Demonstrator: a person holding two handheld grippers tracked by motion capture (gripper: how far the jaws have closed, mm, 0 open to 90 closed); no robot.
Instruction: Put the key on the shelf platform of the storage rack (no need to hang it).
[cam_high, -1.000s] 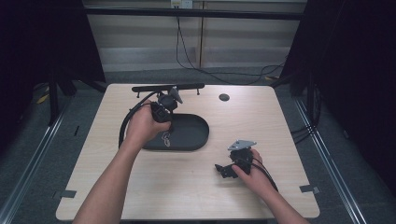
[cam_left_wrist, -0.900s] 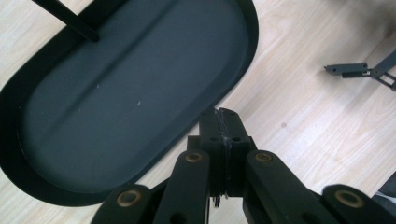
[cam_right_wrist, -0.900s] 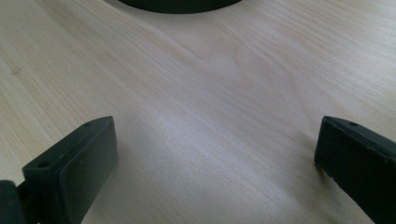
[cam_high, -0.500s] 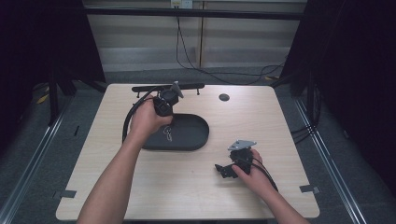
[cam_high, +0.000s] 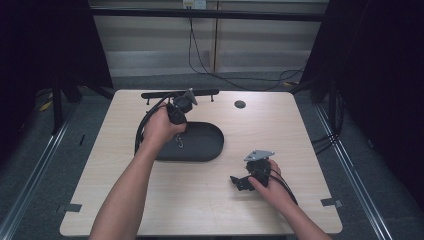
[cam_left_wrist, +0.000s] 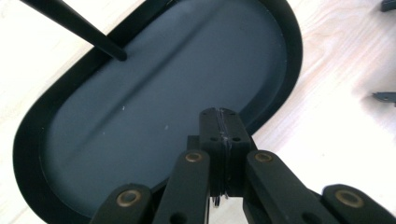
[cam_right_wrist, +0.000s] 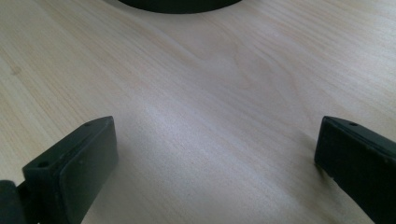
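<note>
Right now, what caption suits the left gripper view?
Shut left gripper above the oval black tray on the wooden table.

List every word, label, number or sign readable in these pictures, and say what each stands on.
None can be read: the black oval tray, the wooden table and both claws carry no legible text.
The pale tag on the back wall is too small to read.

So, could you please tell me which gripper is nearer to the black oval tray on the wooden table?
Left. The left gripper, jaws shut, is over the black oval tray's far-left part. The right gripper, jaws open, rests on the wooden table, apart from the tray's near-right end.
</note>
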